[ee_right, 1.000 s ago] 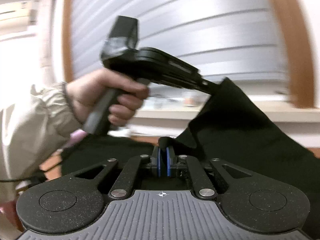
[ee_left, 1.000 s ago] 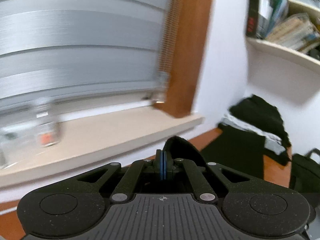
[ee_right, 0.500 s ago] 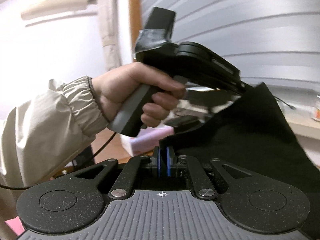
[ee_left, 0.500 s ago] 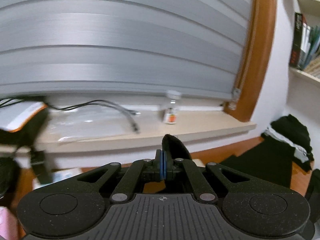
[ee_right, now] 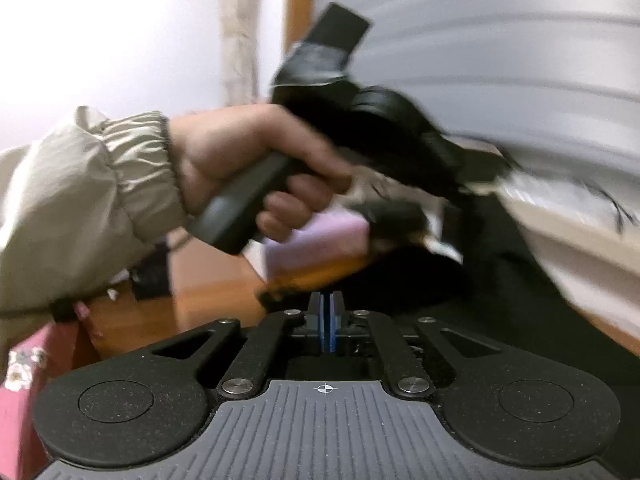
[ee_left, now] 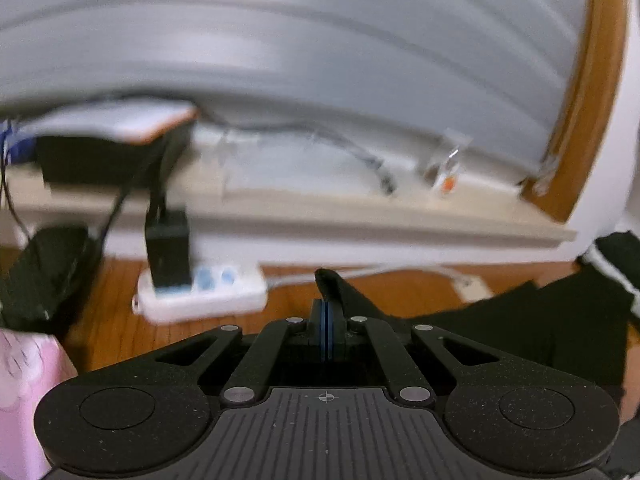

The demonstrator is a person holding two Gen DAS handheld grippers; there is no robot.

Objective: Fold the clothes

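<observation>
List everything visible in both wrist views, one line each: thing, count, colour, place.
black garment: one, black, pinched in both hand-held grippers, draped over the wood floor
power strip: one, white, on the floor below the sill, a black plug in it
windowsill: one, beige, under the grey shutter
shutter: one, grey, above the sill
cables: a few, dark, on the sill
small bottle: one, clear with an orange label, on the sill, blurred
pink box: one, pink, lower left
left hand-held gripper: one, black, shut on the garment
right hand-held gripper: one, black, shut on the garment
left hand: one, beige sleeve, holding the left hand-held gripper's handle
</observation>
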